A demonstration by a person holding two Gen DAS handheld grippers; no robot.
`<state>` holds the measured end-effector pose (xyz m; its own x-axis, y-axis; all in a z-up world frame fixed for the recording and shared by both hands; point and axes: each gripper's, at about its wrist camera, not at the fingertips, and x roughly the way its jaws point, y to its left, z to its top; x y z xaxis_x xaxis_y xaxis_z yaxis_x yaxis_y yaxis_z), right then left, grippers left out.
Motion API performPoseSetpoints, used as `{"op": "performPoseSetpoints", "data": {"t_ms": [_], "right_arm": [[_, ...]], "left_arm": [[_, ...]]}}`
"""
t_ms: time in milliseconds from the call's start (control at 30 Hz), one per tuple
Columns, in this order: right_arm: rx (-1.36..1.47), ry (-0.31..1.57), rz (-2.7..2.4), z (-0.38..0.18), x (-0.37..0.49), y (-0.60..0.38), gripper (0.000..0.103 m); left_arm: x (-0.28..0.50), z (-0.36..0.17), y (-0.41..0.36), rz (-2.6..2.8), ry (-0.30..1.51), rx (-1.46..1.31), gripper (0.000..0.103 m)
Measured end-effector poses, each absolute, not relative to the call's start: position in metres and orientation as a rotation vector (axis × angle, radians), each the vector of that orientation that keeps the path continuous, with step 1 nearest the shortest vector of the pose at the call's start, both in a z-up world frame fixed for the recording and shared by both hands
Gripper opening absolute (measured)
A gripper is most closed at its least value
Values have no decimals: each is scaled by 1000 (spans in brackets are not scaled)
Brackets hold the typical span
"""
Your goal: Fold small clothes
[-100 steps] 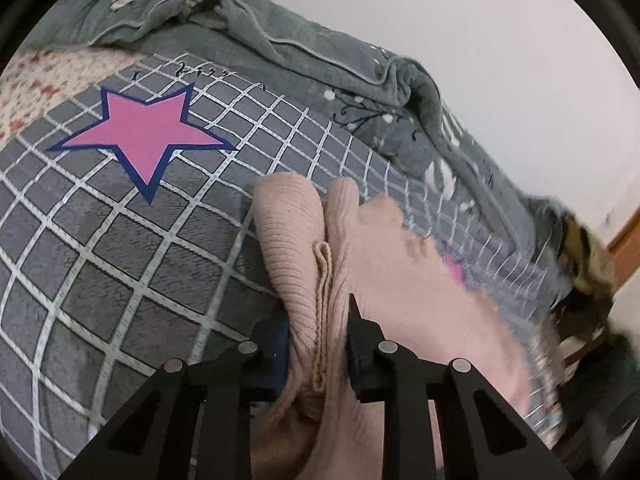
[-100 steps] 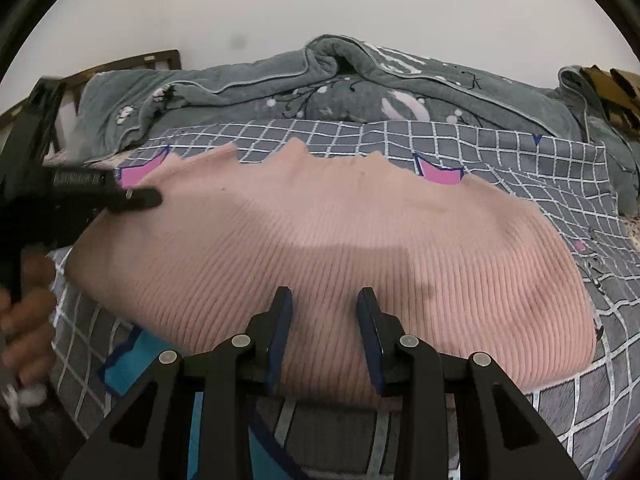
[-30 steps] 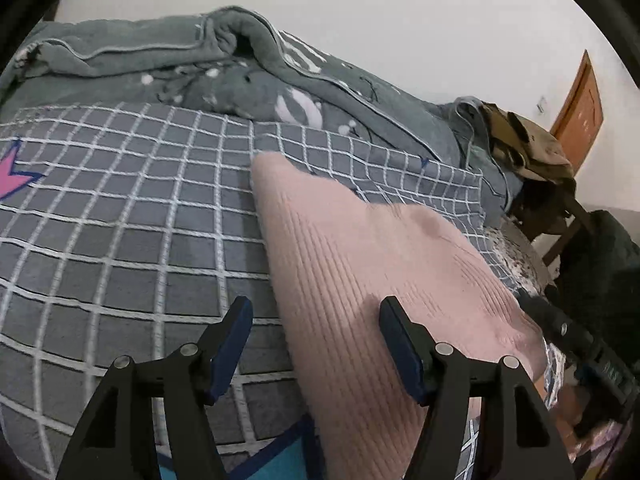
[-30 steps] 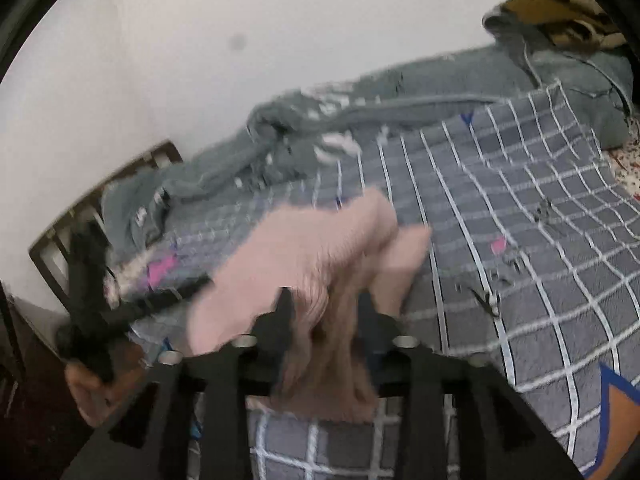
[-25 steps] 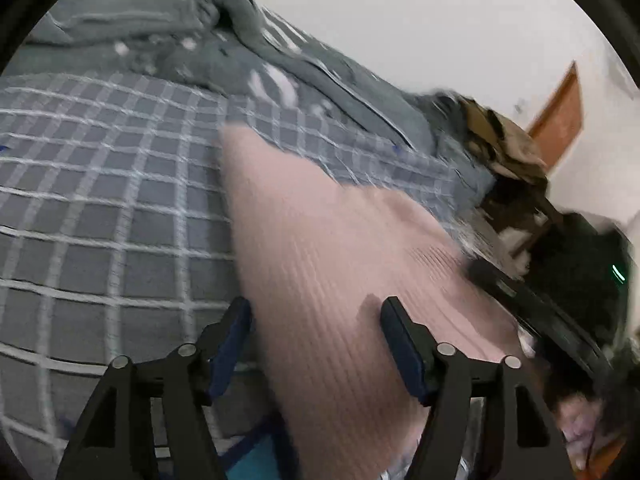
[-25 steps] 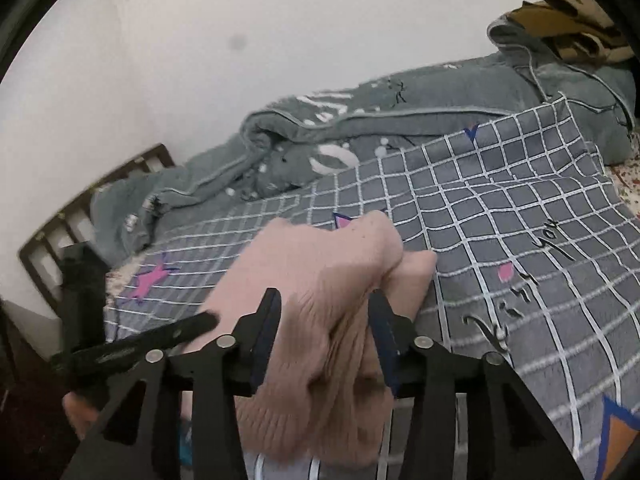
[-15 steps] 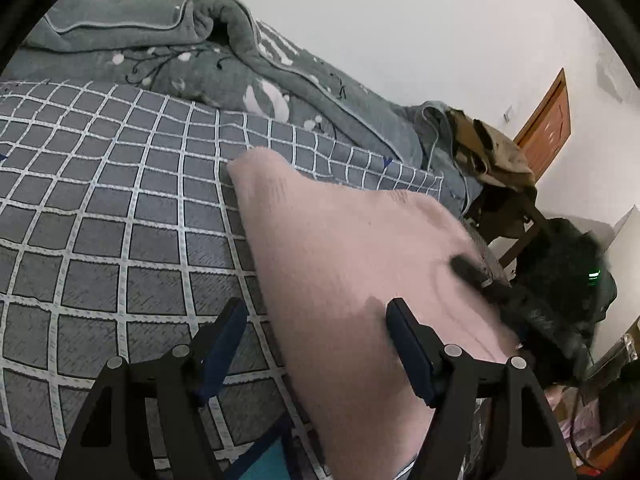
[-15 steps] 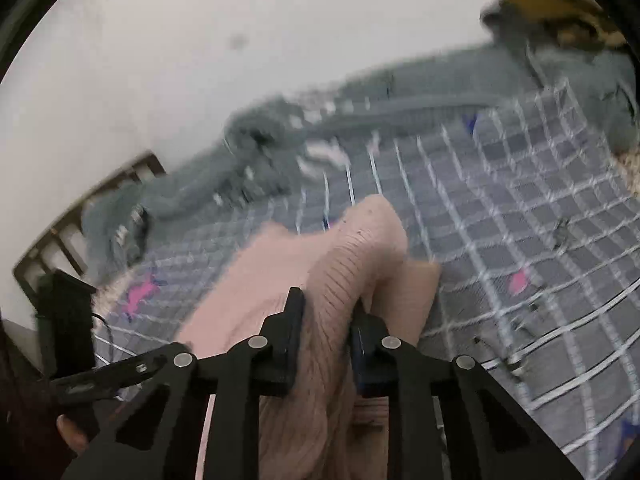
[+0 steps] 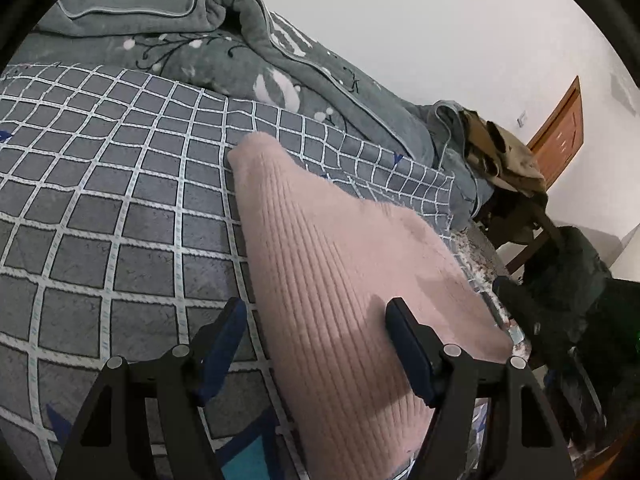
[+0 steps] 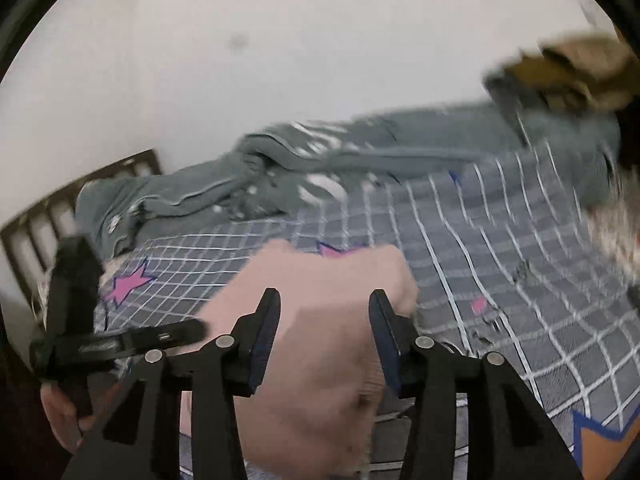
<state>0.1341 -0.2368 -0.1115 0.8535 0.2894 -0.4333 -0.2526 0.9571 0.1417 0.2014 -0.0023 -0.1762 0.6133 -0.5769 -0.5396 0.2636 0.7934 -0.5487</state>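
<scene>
While the pink sweater [image 9: 340, 280] is laid folded on the checked bedspread [image 9: 120, 220], the left gripper [image 9: 312, 332] is held spread over it, and the right gripper [image 10: 324, 316] is being opened above it.

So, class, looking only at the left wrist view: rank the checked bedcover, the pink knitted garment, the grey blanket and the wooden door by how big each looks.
1. Checked bedcover
2. Pink knitted garment, nearest the camera, or grey blanket; too alike to rank
3. Wooden door
</scene>
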Motion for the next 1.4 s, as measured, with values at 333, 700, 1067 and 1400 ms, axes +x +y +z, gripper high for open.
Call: {"op": "performPoseSetpoints", "data": {"t_ms": [333, 700, 1067, 1400], "right_arm": [[-82, 598, 204, -158, 151, -238, 31], [-110, 603, 175, -163, 147, -237, 31], [-110, 601, 214, -162, 146, -241, 31], [-109, 595, 205, -162, 144, -238, 32]], "left_arm": [[183, -181, -11, -537, 797, -370, 74], [166, -184, -43, -520, 789, -169, 75], [160, -185, -41, -500, 779, -145, 76], [162, -185, -40, -502, 781, -150, 76]]}}
